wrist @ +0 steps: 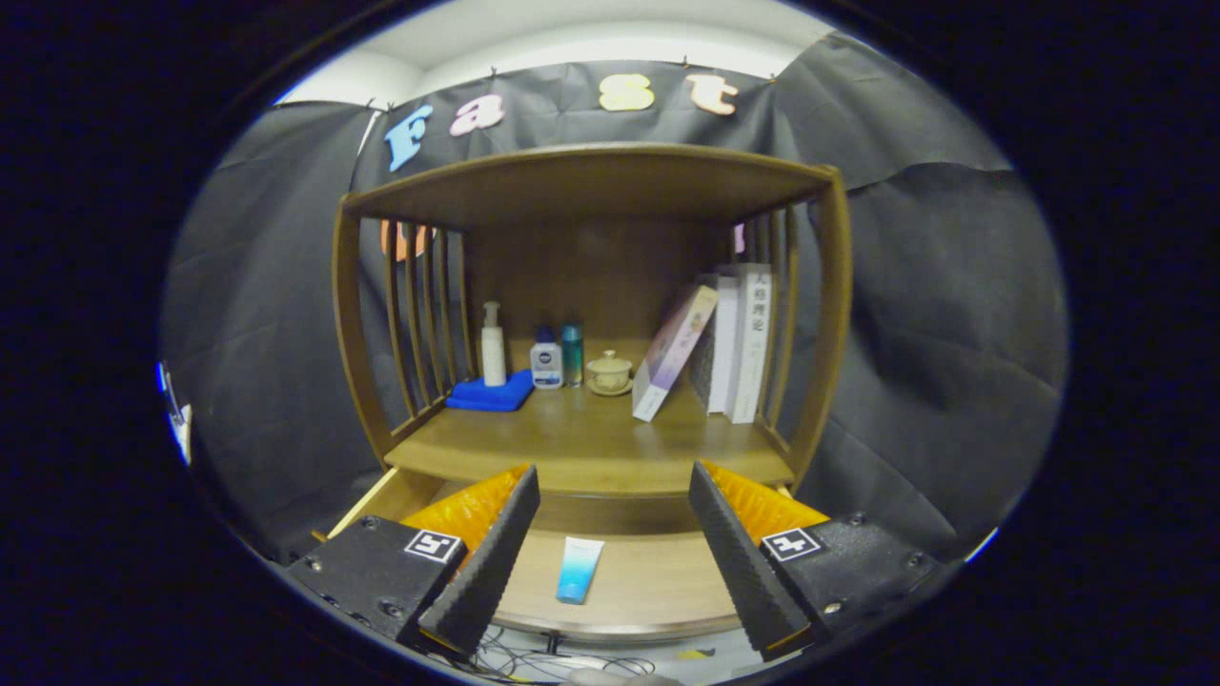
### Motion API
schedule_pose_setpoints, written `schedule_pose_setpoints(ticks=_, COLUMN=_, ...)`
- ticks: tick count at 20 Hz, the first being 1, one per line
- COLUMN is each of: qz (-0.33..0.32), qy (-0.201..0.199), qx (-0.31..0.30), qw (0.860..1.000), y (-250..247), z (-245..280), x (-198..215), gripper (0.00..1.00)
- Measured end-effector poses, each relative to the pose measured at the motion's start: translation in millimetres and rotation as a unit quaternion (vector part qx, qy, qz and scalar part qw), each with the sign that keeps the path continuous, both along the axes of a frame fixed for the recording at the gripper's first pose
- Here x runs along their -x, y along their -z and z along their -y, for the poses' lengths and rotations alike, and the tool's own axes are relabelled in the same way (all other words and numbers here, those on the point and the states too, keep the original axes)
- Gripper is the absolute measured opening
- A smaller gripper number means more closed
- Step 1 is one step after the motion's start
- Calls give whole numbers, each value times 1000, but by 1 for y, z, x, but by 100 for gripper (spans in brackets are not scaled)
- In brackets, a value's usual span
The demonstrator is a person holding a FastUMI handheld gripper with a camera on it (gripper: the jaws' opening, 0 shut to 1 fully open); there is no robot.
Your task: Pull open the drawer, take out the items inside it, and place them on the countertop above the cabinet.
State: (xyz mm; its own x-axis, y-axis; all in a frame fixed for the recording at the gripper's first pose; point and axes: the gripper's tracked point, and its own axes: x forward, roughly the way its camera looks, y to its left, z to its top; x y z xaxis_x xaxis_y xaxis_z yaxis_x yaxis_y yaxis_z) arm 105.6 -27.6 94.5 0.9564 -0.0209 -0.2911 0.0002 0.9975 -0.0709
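Note:
The wooden drawer [658, 595] is pulled out below the cabinet's countertop [591, 448]. A small blue and white tube [579, 569] lies flat on the drawer's floor. My gripper [615, 495] is open, its two fingers spread wide above the drawer, with the tube lying between and below them. Nothing is held between the fingers.
On the countertop stand a white pump bottle [492, 345] on a blue cloth [492, 393], two small bottles [558, 359], a lidded cup on a saucer [609, 373], and several books [724, 343], one leaning. Slatted wooden sides [419, 314] and a top shelf [591, 181] enclose the space. Cables [534, 662] lie below the drawer.

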Motion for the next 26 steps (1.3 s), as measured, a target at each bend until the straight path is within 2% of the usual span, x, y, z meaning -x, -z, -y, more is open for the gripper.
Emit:
schedule_pose_setpoints(ticks=3, qz=-65, qy=2, qx=20, qw=998, y=27, z=-5, x=-37, gripper=100)
schedule_pose_setpoints(ticks=5, qz=-135, qy=13, qx=26, qw=990, y=65, z=-3, x=-55, gripper=100)
schedule_pose_setpoints(ticks=7, qz=-212, qy=15, qx=39, qw=976, y=106, z=3, x=-56, gripper=100)
schedule_pose_setpoints(ticks=10, qz=-301, qy=34, qx=7, qw=953, y=153, z=5, x=-55, gripper=100)
schedule_pose_setpoints(ticks=14, qz=-401, qy=42, qx=-29, qw=915, y=183, z=2, x=-52, gripper=100)
schedule_pose_setpoints(ticks=17, qz=-442, qy=54, qx=-37, qw=895, y=197, z=4, x=-52, gripper=97)
schedule_pose_setpoints(ticks=21, qz=-463, qy=59, qx=-38, qw=884, y=201, z=1, x=-56, gripper=95)
schedule_pose_setpoints(ticks=24, qz=-488, qy=52, qx=-38, qw=870, y=219, z=-7, x=-50, gripper=86)
schedule_pose_setpoints(ticks=26, qz=-485, qy=51, qx=-27, qw=873, y=220, z=-5, x=-53, gripper=81)
